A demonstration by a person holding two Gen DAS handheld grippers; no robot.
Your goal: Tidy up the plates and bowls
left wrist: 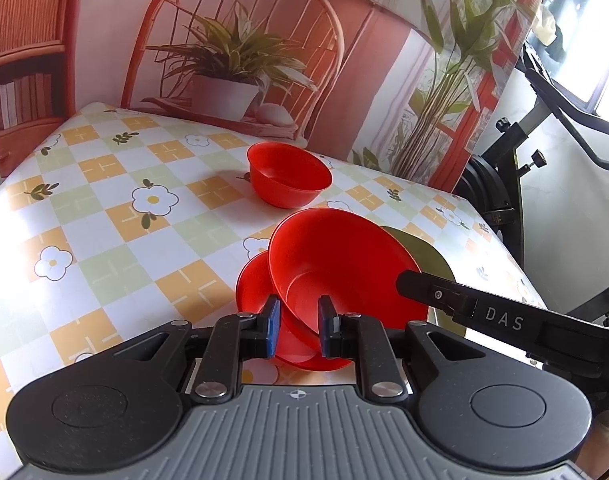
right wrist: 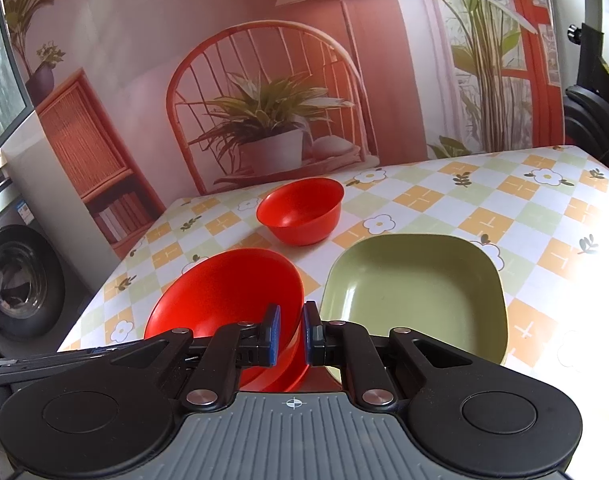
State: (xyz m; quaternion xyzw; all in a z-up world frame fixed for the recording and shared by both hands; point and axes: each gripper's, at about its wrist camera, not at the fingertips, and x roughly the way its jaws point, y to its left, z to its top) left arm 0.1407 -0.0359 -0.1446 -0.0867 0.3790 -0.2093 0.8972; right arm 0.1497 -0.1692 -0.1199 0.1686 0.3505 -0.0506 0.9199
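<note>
A red bowl (left wrist: 344, 264) is tilted up above the table, with a second red dish (left wrist: 252, 284) right under it. My left gripper (left wrist: 299, 330) is shut on the near wall of the red bowls. My right gripper (right wrist: 292, 336) is shut on the tilted red bowl's (right wrist: 224, 292) rim; it enters the left wrist view as a black finger (left wrist: 412, 282) at the bowl's right edge. Another red bowl (left wrist: 289, 178) (right wrist: 300, 212) stands upright farther back. A green square plate (right wrist: 416, 292) (left wrist: 424, 254) lies flat to the right of the held bowls.
The table has a checked flower-print cloth (left wrist: 116, 208) (right wrist: 536, 208). A printed backdrop (right wrist: 264, 80) stands along its far edge. A washing machine (right wrist: 16, 280) is left of the table, and black exercise equipment (left wrist: 516, 184) is on the right.
</note>
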